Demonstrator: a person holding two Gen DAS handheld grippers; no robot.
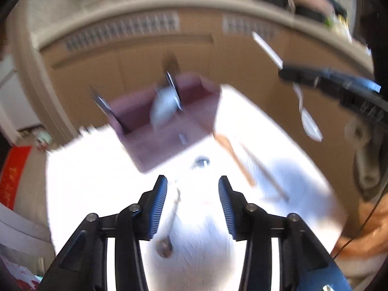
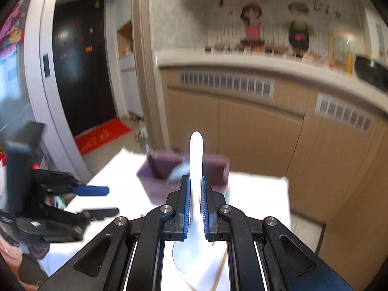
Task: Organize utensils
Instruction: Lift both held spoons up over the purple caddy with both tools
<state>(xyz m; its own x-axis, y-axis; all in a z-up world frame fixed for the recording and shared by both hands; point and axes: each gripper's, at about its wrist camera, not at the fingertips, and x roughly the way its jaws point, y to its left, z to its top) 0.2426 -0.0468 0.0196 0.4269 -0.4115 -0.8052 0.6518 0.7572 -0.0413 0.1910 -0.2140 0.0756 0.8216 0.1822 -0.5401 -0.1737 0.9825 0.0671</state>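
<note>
A purple box (image 1: pixel 167 131) stands on the white table (image 1: pixel 97 181), with a white spoon (image 1: pixel 162 106) and metal utensils leaning in it. My left gripper (image 1: pixel 192 181) is open above the table in front of the box, nothing between its pads. A metal spoon (image 1: pixel 169 230) lies on the table under it. My right gripper (image 2: pixel 195 181) is shut on a white spoon (image 2: pixel 197 155), handle pointing up, bowl hanging below. It is held above the table, right of the purple box (image 2: pixel 169 169). The left gripper (image 2: pixel 111 200) shows at the left in the right wrist view.
Wooden utensils (image 1: pixel 235 160) lie on the table right of the box, with a small metal item (image 1: pixel 201 162) beside them. Tan kitchen cabinets (image 2: pixel 254 133) stand beyond the table's far edge. A red mat (image 2: pixel 101 138) lies before a dark door on the left.
</note>
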